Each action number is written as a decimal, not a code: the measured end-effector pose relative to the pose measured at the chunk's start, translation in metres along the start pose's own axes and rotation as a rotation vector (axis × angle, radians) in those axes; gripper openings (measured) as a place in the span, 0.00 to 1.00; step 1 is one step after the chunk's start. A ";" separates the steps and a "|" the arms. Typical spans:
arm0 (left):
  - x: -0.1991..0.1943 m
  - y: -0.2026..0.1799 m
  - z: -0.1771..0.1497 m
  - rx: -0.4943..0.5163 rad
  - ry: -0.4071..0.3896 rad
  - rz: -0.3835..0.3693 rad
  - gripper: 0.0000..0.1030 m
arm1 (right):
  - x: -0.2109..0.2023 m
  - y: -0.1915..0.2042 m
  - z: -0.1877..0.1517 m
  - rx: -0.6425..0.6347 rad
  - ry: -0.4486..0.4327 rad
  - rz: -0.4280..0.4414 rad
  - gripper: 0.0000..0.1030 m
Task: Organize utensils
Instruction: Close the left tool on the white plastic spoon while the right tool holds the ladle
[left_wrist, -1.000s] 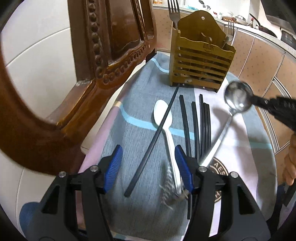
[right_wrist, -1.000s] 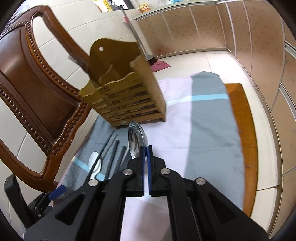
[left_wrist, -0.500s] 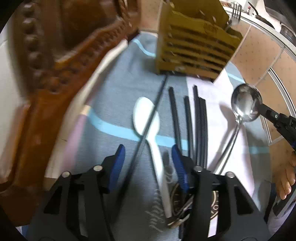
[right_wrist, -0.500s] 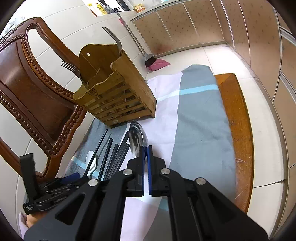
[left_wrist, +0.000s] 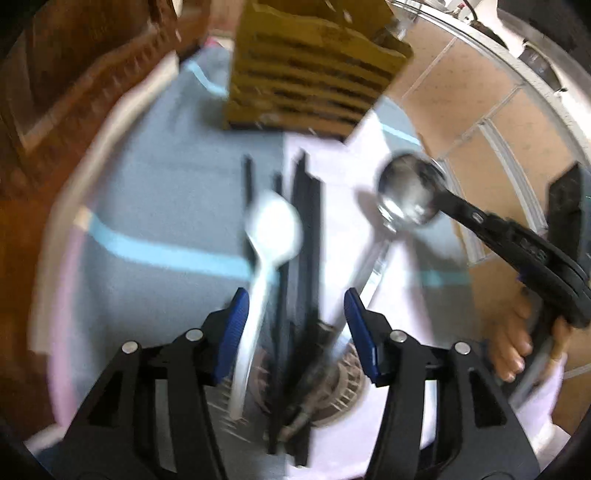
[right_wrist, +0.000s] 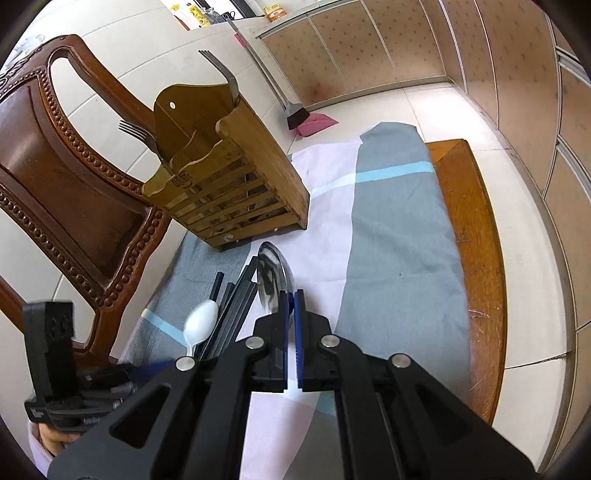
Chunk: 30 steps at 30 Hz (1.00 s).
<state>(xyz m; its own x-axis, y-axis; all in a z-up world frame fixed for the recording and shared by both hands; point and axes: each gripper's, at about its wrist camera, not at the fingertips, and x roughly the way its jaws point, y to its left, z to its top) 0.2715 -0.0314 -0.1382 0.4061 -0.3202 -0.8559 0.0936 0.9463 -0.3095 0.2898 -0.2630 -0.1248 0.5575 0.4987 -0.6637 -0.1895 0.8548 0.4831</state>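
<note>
A slatted wooden utensil holder (right_wrist: 229, 184) stands at the far end of the cloth, with two forks (right_wrist: 221, 74) in it; it also shows in the left wrist view (left_wrist: 314, 70). My right gripper (right_wrist: 291, 299) is shut on the bowl of a metal spoon (right_wrist: 271, 273), also seen in the left wrist view (left_wrist: 410, 195). A white plastic spoon (left_wrist: 269, 236) and several black chopsticks (left_wrist: 303, 229) lie on the cloth. My left gripper (left_wrist: 295, 317) is open, low over their near ends, straddling them.
A grey, pink and blue cloth (right_wrist: 391, 229) covers a wooden table (right_wrist: 480, 258). A carved wooden chair (right_wrist: 55, 177) stands at the left edge. A broom and pink dustpan (right_wrist: 310, 122) sit on the tiled floor beyond.
My left gripper has moved right and forward, from beside the white spoon to over the spoon and chopsticks. The right gripper keeps the metal spoon lifted and has drawn back slightly from the holder.
</note>
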 end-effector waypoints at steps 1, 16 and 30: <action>-0.002 0.002 0.004 -0.004 -0.008 0.014 0.52 | -0.001 0.000 0.000 -0.003 -0.002 -0.003 0.04; 0.043 -0.025 0.033 0.290 0.061 0.356 0.49 | 0.010 -0.001 -0.002 -0.015 0.043 -0.049 0.04; 0.009 0.014 0.044 0.155 0.041 0.195 0.15 | 0.008 0.000 -0.001 -0.026 0.035 -0.056 0.04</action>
<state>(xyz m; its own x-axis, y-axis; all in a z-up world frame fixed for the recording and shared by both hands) 0.3165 -0.0192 -0.1316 0.3931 -0.1295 -0.9103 0.1566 0.9850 -0.0725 0.2938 -0.2591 -0.1309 0.5398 0.4539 -0.7089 -0.1794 0.8848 0.4300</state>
